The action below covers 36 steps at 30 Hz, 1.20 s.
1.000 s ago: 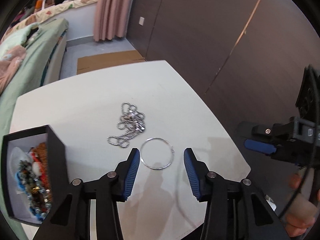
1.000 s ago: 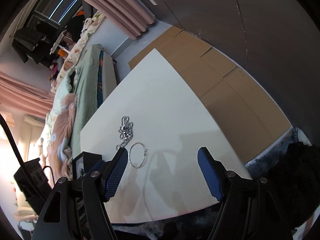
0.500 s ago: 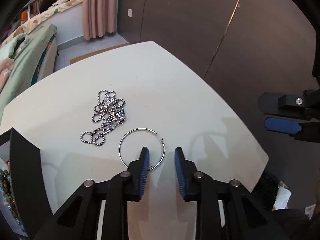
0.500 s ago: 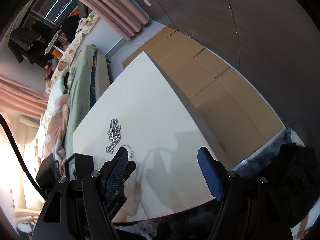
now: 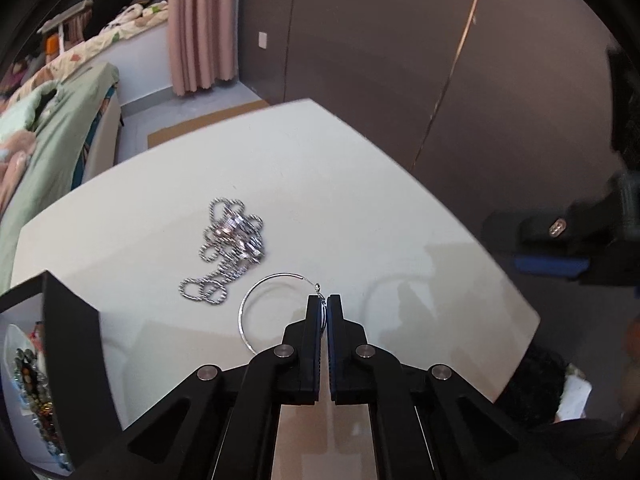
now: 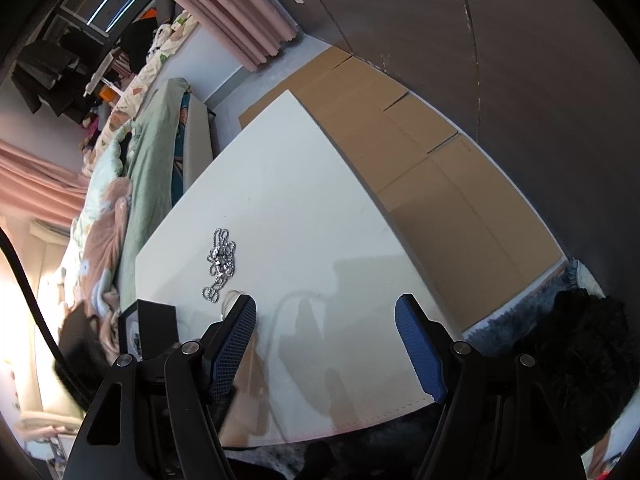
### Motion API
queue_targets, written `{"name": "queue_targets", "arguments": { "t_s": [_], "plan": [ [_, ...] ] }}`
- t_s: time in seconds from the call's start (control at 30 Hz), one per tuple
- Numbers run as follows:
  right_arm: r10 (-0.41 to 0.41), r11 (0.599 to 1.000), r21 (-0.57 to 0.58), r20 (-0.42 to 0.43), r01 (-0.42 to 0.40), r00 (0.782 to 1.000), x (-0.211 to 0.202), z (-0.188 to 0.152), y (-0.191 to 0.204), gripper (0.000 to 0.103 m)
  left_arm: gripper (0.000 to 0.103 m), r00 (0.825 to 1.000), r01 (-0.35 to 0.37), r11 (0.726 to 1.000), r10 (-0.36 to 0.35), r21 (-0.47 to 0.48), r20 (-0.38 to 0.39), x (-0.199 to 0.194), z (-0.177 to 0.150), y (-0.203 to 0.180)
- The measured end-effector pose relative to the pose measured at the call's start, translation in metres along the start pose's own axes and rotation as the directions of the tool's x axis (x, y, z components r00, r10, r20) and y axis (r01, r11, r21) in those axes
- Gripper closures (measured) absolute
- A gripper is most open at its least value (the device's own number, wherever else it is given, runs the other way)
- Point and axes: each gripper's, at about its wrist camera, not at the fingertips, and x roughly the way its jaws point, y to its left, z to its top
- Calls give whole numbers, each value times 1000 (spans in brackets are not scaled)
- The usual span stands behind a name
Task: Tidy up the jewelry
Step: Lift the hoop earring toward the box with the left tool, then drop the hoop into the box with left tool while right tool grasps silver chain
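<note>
A thin silver hoop (image 5: 256, 296) lies on the white table (image 5: 340, 184). My left gripper (image 5: 324, 300) is shut on the hoop's right side, near its clasp. A tangled silver ball chain (image 5: 230, 250) lies just beyond the hoop; it also shows in the right wrist view (image 6: 220, 266). A black jewelry box (image 5: 48, 360) with beaded pieces inside stands at the left; it also shows in the right wrist view (image 6: 154, 320). My right gripper (image 6: 326, 308) is open and empty above the table's near right part.
The table's right edge (image 5: 500, 248) drops to a dark wall. Flattened cardboard (image 6: 420, 160) lies on the floor past the table. A bed with green bedding (image 6: 148, 152) stands beyond the left side. A dark rug (image 6: 560, 320) is at the near right.
My left gripper has closed from wide open onto the hoop's right side. The right gripper has stayed open and shifted only slightly.
</note>
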Motion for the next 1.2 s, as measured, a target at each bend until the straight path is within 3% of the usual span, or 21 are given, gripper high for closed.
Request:
{"name": "queue_targets", "arguments": {
  "t_s": [0.67,1.2],
  "plan": [
    [44,995,-93,-11,-45,999,37,0,59,31,102,980,47,985,-14,-166,197,-80,10,74],
    [-22,974,-225,26,27,999,74,4,116,35,102,960,54,957,28,-286,278,-122,0,136]
  ]
}}
